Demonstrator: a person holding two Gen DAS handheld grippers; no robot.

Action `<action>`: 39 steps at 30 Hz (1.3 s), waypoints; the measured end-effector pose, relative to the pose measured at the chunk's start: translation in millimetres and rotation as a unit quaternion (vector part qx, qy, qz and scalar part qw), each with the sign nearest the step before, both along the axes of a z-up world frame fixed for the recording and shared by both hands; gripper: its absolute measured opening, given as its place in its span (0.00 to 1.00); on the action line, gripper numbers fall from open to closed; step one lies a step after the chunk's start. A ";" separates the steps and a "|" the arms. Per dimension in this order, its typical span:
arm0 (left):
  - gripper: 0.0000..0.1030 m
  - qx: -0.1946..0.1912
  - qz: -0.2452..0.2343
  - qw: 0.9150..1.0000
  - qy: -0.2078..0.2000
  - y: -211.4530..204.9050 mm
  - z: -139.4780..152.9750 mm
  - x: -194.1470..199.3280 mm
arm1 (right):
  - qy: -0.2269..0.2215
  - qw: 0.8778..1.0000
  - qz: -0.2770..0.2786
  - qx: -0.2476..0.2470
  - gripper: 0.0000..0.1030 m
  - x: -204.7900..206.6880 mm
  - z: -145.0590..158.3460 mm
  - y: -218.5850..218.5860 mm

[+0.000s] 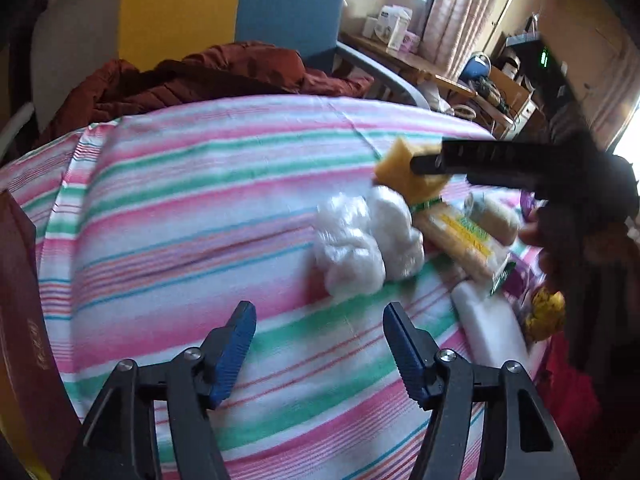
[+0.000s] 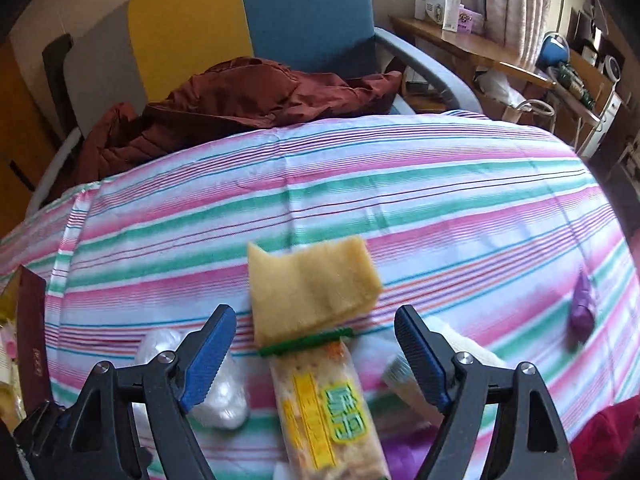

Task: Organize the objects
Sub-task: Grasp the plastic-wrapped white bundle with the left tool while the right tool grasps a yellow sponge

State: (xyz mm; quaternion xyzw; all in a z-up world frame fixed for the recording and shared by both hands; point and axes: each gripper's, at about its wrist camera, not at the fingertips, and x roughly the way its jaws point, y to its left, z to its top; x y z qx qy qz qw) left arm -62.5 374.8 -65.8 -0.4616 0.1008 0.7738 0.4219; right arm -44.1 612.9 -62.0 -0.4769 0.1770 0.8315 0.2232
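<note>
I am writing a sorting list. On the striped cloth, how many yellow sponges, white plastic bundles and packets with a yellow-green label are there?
Yellow sponge: 1
White plastic bundles: 2
Packet with yellow-green label: 1
Total: 4

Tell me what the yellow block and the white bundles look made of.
Yellow block: probably sponge foam, matte, with a porous, fuzzy surface and soft edges. White bundles: likely thin crinkled plastic film, glossy and translucent; what they hold can't be told.

Striped cloth (image 2: 400,184) bears sponge (image 2: 312,284), cracker packet (image 2: 320,408).
</note>
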 end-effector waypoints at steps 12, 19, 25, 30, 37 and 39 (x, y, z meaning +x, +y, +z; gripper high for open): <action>0.65 -0.014 -0.015 1.000 0.001 33.5 -2.3 -15.0 | -0.005 1.000 0.016 -0.008 0.66 -10.6 -16.3 9.5; 0.73 -0.005 -0.005 1.000 0.009 35.7 4.1 -18.7 | -0.008 1.000 0.010 -0.009 0.65 -9.4 -14.6 10.3; 0.27 -0.022 -0.013 1.000 -0.013 48.6 -18.6 -33.5 | 0.001 1.000 0.007 0.008 0.65 -8.1 -8.3 10.1; 0.08 -0.018 -0.008 0.999 -0.026 41.0 -20.2 -36.6 | 0.012 1.000 0.016 0.014 0.65 -7.4 -3.5 8.6; 0.71 0.011 0.034 0.999 -0.035 18.8 -1.5 -36.2 | 0.008 1.000 0.017 0.015 0.65 -7.2 -5.9 6.8; 0.71 0.010 0.034 0.999 -0.014 15.4 6.1 -33.9 | 0.012 1.000 0.016 0.012 0.65 -6.5 -4.6 7.3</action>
